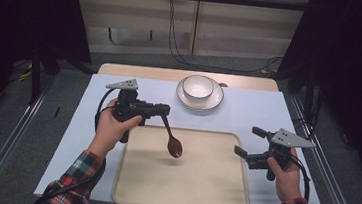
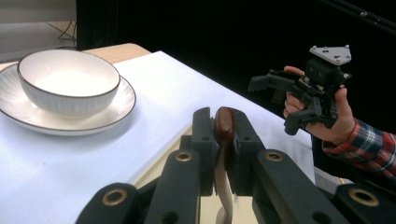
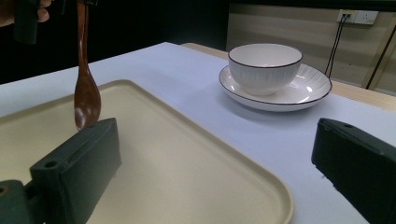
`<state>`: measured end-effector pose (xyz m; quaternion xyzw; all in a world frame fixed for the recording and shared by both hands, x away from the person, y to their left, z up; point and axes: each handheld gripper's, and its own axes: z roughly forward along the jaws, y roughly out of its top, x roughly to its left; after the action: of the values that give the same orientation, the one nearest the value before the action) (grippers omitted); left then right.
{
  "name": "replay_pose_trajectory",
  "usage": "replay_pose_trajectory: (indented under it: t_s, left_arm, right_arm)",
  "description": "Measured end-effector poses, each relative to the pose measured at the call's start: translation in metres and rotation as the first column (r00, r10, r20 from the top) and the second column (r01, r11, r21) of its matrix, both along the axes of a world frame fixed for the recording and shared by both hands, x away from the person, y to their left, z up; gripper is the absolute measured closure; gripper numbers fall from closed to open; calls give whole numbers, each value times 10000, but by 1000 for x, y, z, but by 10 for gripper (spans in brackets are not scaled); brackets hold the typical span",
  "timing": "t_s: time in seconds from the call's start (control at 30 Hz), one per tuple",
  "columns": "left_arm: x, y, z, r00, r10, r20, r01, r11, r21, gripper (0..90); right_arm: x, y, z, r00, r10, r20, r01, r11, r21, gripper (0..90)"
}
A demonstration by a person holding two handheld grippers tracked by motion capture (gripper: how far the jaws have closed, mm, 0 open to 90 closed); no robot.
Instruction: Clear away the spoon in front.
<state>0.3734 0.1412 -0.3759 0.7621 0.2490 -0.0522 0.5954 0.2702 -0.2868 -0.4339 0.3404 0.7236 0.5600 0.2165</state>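
A dark brown wooden spoon hangs bowl-down over the near-left part of a beige tray. My left gripper is shut on the top of its handle. In the left gripper view the handle's end sits pinched between the two black jaws. At the tray's right edge my right gripper stands open with nothing between its jaws. The right gripper view has the spoon dangling just above the tray.
A white bowl stands on a white plate at the back middle of the table, behind the tray. A pale cloth covers the table. The bare wooden table edge runs along the back.
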Motion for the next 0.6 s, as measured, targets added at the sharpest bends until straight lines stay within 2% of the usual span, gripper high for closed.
replay_pose_trajectory:
  t_s: [0.23, 0.6]
  left_arm:
    - [-8, -2, -10, 9995, -222, -228, 224, 9997, 71, 834]
    - [-21, -3, -17, 9965, -680, -483, 690, 9974, 198, 834]
  right_arm:
    - [0, 1, 0, 10000, 9, -25, -9, 10000, 19, 9]
    - [1, 1, -1, 10000, 27, -23, -27, 10000, -6, 9]
